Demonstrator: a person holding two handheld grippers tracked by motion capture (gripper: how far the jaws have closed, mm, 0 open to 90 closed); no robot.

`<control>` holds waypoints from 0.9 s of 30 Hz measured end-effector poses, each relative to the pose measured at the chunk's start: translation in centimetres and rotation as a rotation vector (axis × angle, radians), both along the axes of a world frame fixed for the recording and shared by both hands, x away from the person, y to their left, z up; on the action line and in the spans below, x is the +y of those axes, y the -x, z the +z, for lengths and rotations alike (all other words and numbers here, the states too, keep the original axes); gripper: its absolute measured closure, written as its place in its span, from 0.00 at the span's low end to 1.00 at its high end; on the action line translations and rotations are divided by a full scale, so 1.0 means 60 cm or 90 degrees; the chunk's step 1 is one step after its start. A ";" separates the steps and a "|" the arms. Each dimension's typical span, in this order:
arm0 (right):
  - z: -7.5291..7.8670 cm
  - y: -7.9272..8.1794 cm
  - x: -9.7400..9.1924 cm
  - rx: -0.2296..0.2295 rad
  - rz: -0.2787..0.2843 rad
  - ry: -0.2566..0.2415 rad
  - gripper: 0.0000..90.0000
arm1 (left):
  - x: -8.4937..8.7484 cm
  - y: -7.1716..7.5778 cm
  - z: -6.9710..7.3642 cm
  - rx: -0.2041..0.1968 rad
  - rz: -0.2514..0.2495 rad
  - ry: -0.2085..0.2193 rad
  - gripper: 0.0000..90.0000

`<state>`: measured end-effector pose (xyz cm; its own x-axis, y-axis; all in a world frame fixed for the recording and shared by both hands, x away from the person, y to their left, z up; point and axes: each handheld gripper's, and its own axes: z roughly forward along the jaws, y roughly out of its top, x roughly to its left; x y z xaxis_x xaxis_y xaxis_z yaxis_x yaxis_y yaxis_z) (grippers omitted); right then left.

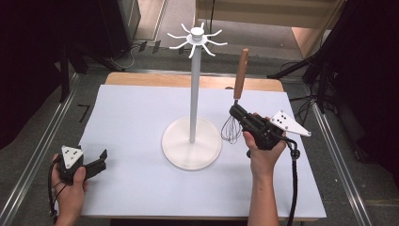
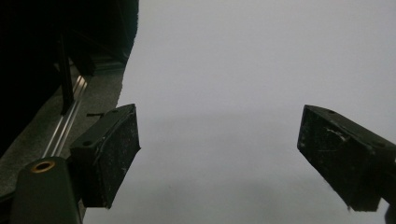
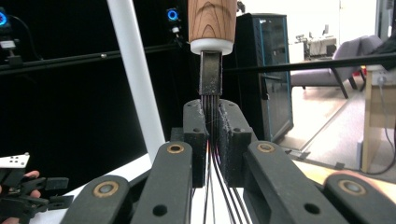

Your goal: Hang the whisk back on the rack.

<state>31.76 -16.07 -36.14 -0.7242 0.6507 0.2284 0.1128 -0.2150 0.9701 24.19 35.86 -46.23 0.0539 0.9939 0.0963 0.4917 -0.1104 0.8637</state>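
Half the whisk (image 1: 236, 101) is hard to read from the high view, its dark wire loops partly behind the right gripper (image 1: 234, 109). Right gripper view: jaws clamped on the thin wires just under the metal collar, wooden handle cut off at the top. It's held upright above the white sheet (image 1: 131, 117), beside the hook stand (image 1: 193, 108). Left gripper (image 2: 218, 151): jaws wide, nothing between.

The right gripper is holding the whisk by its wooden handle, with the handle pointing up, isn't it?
Not quite. The right gripper holds the whisk with its fingers shut on the thin metal wires just below the wooden handle, not on the handle itself. The right gripper view shows this. The handle does point up.
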 end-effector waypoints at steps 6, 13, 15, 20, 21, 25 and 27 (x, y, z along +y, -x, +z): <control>0.007 0.000 -0.001 -0.017 0.027 -0.007 0.94 | 0.000 0.000 0.000 0.000 0.000 0.001 0.15; 0.023 -0.005 -0.002 -0.033 0.055 -0.023 0.94 | 0.000 0.000 0.000 0.000 0.000 0.002 0.15; 0.026 -0.007 -0.001 -0.037 0.063 -0.023 0.94 | 0.000 0.000 0.000 -0.001 -0.001 0.002 0.15; 0.035 -0.007 0.004 -0.048 0.081 -0.026 0.94 | 0.000 0.000 0.000 -0.001 -0.001 0.002 0.15; 0.036 -0.007 0.005 -0.046 0.085 -0.029 0.94 | 0.000 0.000 0.000 -0.001 -0.001 0.002 0.15; 0.039 -0.009 0.006 -0.045 0.089 -0.031 0.94 | 0.000 0.000 0.000 -0.001 0.000 0.002 0.15; 0.043 -0.010 0.007 -0.049 0.095 -0.030 0.94 | 0.000 0.000 0.000 -0.001 -0.001 0.002 0.15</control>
